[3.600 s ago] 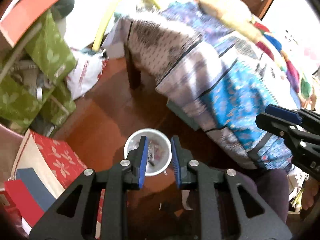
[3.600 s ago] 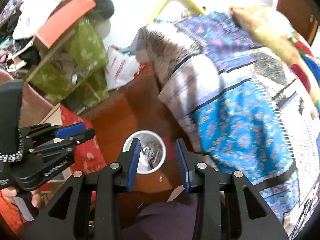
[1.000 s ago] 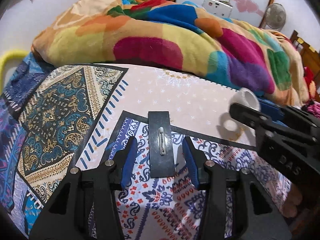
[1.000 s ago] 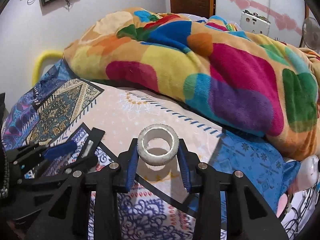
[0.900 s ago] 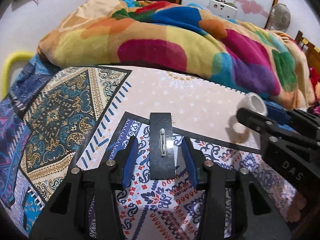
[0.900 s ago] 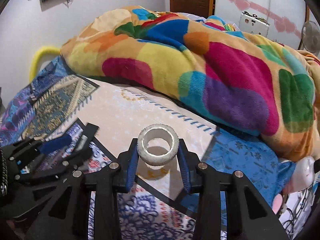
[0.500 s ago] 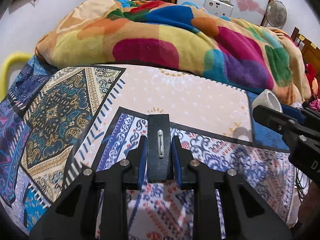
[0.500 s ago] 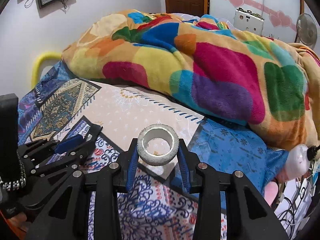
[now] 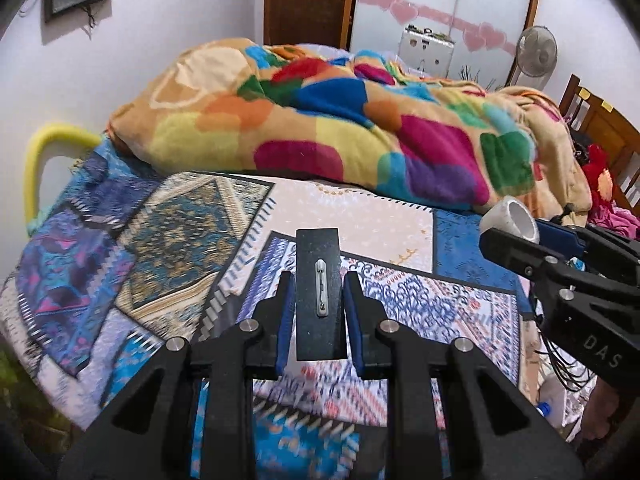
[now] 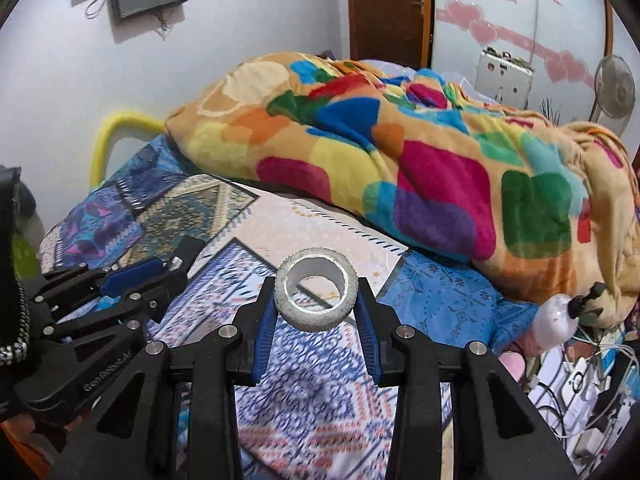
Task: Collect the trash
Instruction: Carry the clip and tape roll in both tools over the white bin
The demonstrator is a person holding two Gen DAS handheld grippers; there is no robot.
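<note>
On my left I see the yellow rail [image 9: 34,160] at the bed's edge and the patterned sheet [image 9: 172,240] spread over the bed. My left tongs [image 9: 319,300] are pinching a black badge [image 9: 318,276], a flat dark rectangle with a small silver pin clasp on the face turned toward the camera. It stands upright between the blue pads, lifted above the sheet. In the right wrist view the same tongs [image 10: 160,276] come in from the left, the badge's tip just showing past them.

Further right, my right tongs [image 10: 316,312] are pinching a tape roll [image 10: 316,294], a whitish ring with a rough outer face, its hole facing up and toward the camera. It is held clear of the sheet. From the left wrist view I see these tongs [image 9: 516,236] entering at the right edge with the roll [image 9: 510,220] at their tip.

Behind both lies a heaped blanket [image 10: 400,152] in bright colour patches. At the far right there is a fan [image 9: 536,50], and cables [image 10: 580,380] lie tangled beside the bed.
</note>
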